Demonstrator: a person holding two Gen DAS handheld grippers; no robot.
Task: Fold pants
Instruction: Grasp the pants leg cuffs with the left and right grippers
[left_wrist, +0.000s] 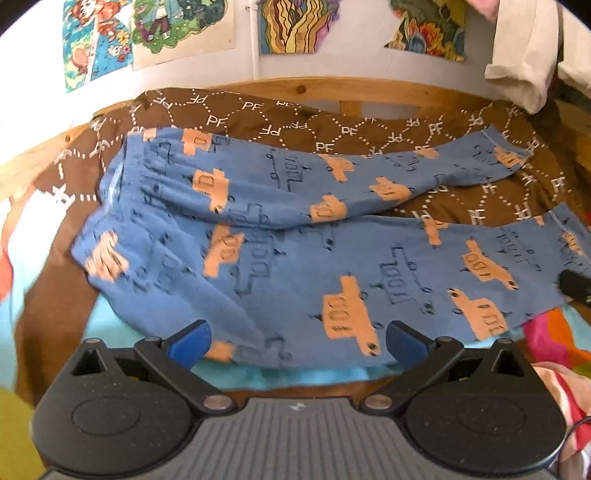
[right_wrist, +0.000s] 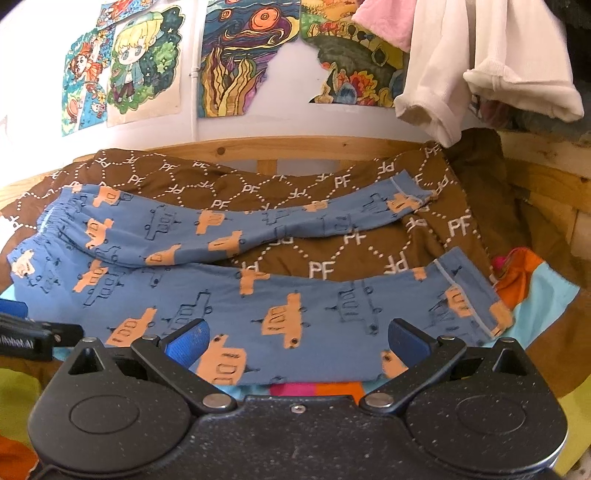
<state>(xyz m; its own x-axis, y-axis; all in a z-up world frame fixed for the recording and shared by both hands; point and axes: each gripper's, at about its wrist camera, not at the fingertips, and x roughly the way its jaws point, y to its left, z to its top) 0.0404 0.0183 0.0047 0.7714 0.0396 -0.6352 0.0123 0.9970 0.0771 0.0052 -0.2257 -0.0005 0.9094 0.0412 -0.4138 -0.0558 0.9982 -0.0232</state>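
Blue pants (left_wrist: 288, 258) printed with orange vehicles lie spread on a brown patterned cloth, waistband to the left and both legs running right, apart from each other. My left gripper (left_wrist: 297, 341) is open, its blue pads just above the near edge of the lower leg close to the crotch. In the right wrist view the same pants (right_wrist: 258, 306) show, and my right gripper (right_wrist: 297, 341) is open over the near edge of the lower leg, nearer its cuff. The left gripper's tip (right_wrist: 22, 328) shows at the left edge. Nothing is held.
The brown "PF" cloth (right_wrist: 332, 236) covers a surface bounded by a wooden rail (right_wrist: 295, 146) at the back. White garments (right_wrist: 491, 74) hang at the upper right. Colourful bedding (right_wrist: 524, 277) lies to the right. Drawings (right_wrist: 144, 66) hang on the wall.
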